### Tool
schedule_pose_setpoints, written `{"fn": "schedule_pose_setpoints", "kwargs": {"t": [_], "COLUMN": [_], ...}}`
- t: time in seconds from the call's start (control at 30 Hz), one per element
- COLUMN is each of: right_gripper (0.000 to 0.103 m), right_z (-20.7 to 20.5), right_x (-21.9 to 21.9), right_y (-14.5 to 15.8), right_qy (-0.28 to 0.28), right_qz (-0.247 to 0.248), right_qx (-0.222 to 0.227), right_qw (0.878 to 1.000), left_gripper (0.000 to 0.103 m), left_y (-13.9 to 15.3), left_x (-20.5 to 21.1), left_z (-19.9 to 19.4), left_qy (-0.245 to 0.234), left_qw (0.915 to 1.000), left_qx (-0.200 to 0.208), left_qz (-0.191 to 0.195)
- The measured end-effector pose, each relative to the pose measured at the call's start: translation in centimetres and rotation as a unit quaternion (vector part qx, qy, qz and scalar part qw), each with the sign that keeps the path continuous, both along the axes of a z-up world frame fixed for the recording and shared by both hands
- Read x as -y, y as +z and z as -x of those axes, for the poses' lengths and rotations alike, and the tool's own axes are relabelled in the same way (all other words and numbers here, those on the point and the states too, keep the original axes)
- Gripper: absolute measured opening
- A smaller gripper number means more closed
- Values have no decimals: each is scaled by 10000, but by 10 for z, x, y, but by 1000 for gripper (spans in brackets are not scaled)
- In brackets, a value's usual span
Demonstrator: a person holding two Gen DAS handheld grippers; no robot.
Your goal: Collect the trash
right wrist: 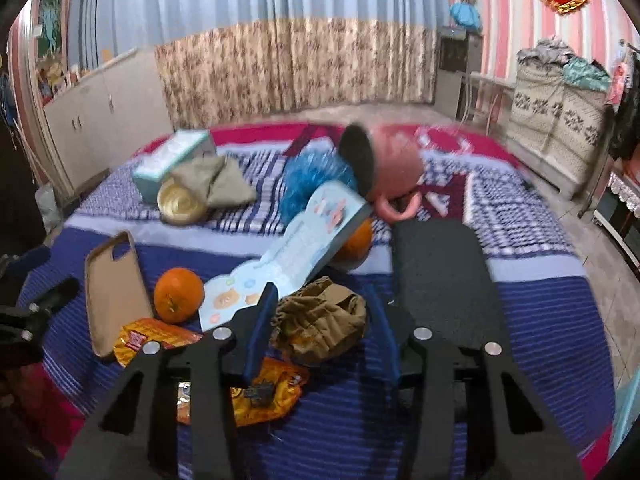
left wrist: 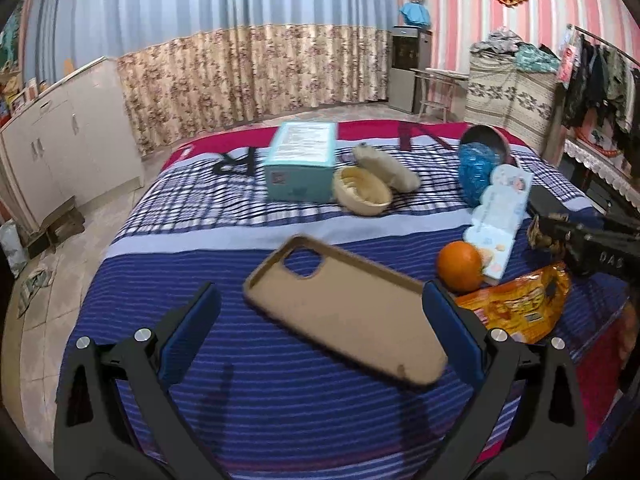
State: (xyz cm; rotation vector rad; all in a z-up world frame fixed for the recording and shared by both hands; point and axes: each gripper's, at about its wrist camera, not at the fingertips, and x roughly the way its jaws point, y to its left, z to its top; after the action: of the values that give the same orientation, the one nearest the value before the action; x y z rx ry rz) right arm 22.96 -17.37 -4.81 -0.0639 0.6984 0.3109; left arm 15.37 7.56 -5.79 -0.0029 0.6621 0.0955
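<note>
My right gripper point(right wrist: 320, 312) is shut on a crumpled brown wrapper point(right wrist: 320, 320) and holds it above the striped bed cover point(right wrist: 360, 432). An orange snack wrapper point(right wrist: 272, 392) lies flat under it and shows in the left wrist view point(left wrist: 516, 304) too. My left gripper point(left wrist: 320, 320) is open, its jaws wide apart on either side of a tan phone case point(left wrist: 344, 312) that lies on the bed. The right gripper's black body and the brown wrapper point(left wrist: 542, 236) show at the right edge of the left wrist view.
On the bed lie an orange point(left wrist: 460, 266), a second orange point(right wrist: 354, 244), a baby-print booklet point(left wrist: 496, 216), a blue mesh ball point(left wrist: 478, 172), a pink cup point(right wrist: 384, 168), a teal box point(left wrist: 300, 160), a tan bowl point(left wrist: 362, 190) and a black flat slab point(right wrist: 440, 276). Floor lies left.
</note>
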Motion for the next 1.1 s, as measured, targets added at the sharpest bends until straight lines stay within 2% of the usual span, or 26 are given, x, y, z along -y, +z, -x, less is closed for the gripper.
{"fn": "schedule_pose_setpoints", "kwargs": {"t": [0.07, 0.17, 0.37, 0.47, 0.53, 0.57, 0.7, 0.9, 1.1], "right_gripper": [46, 46, 46, 46, 46, 46, 46, 46, 46], "right_z": [8, 20, 51, 66, 80, 86, 96, 98, 108], "right_x": [15, 36, 85, 105, 120, 126, 144, 172, 204], "right_y": [12, 23, 37, 44, 45, 44, 39, 40, 46], "right_qy": [-142, -407, -1055, -1317, -1545, -1614, -1874, -2153, -2570], "right_qz": [-209, -166, 132, 187, 74, 40, 242, 92, 71], "right_qx": [155, 364, 680, 805, 850, 851, 828, 852, 990], "right_qw": [9996, 9984, 9920, 9878, 9843, 9832, 9785, 9728, 9613], "left_gripper": [97, 97, 96, 85, 69, 66, 35, 32, 32], "left_y": [1, 1, -6, -19, -27, -32, -34, -16, 30], "left_x": [14, 34, 59, 76, 84, 87, 91, 88, 115], "left_z": [-3, -10, -36, -51, -59, -63, -65, -54, -40], "left_qy": [-120, -301, -502, -548, -633, -696, -800, -722, -913], "left_qw": [9999, 9995, 9981, 9972, 9953, 9940, 9930, 9956, 9949], "left_qx": [22, 29, -253, -482, -726, -832, -825, -463, 108], "left_qz": [-73, -108, 255, 129, 91, 139, 282, 368, 415]}}
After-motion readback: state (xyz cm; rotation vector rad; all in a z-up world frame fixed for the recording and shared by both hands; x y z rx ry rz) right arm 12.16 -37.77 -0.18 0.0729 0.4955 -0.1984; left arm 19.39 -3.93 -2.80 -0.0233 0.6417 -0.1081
